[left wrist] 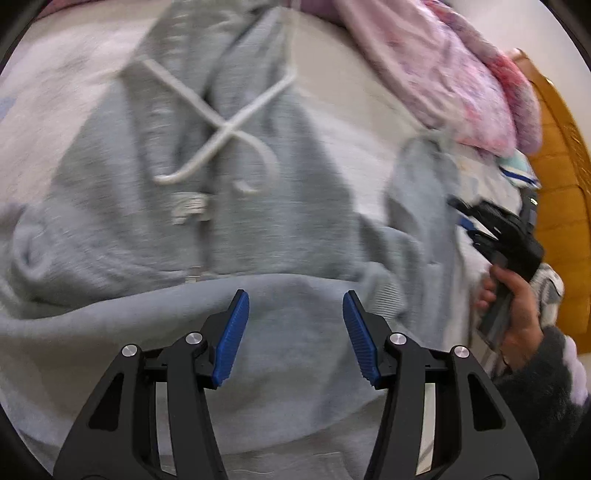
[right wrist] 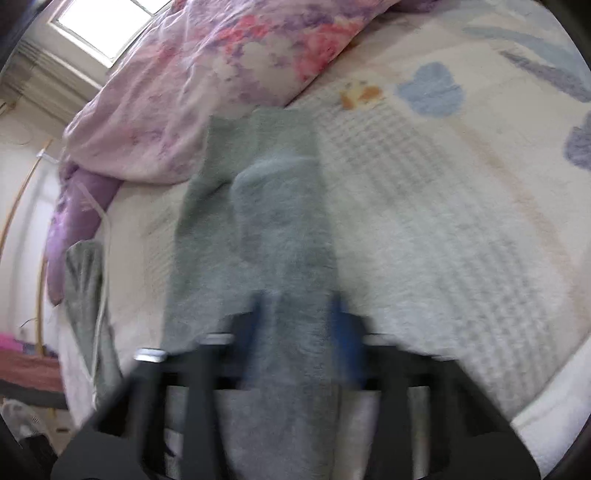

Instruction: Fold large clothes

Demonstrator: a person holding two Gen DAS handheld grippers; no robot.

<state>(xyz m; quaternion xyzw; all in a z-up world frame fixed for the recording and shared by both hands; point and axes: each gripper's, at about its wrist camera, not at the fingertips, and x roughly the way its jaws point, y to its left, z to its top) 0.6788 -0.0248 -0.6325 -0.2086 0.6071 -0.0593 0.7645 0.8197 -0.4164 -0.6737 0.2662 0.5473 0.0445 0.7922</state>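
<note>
A grey hoodie (left wrist: pixel 229 206) with white drawstrings (left wrist: pixel 221 129) lies spread on the bed. My left gripper (left wrist: pixel 295 302) hovers over its folded lower edge, jaws open and empty. In the right wrist view one grey sleeve (right wrist: pixel 280 221) runs away from me across the bedspread and passes between the blue fingers of my right gripper (right wrist: pixel 299 317); the view is blurred and the jaws stand fairly wide around the cloth. The right gripper also shows in the left wrist view (left wrist: pixel 506 236), held by a hand at the sleeve end.
A pink and purple floral quilt (right wrist: pixel 207 85) is bunched at the head of the bed. The patterned white bedspread (right wrist: pixel 461 206) lies under the hoodie. A wooden headboard (left wrist: pixel 561 177) stands at the right. A window (right wrist: pixel 107 22) is at the upper left.
</note>
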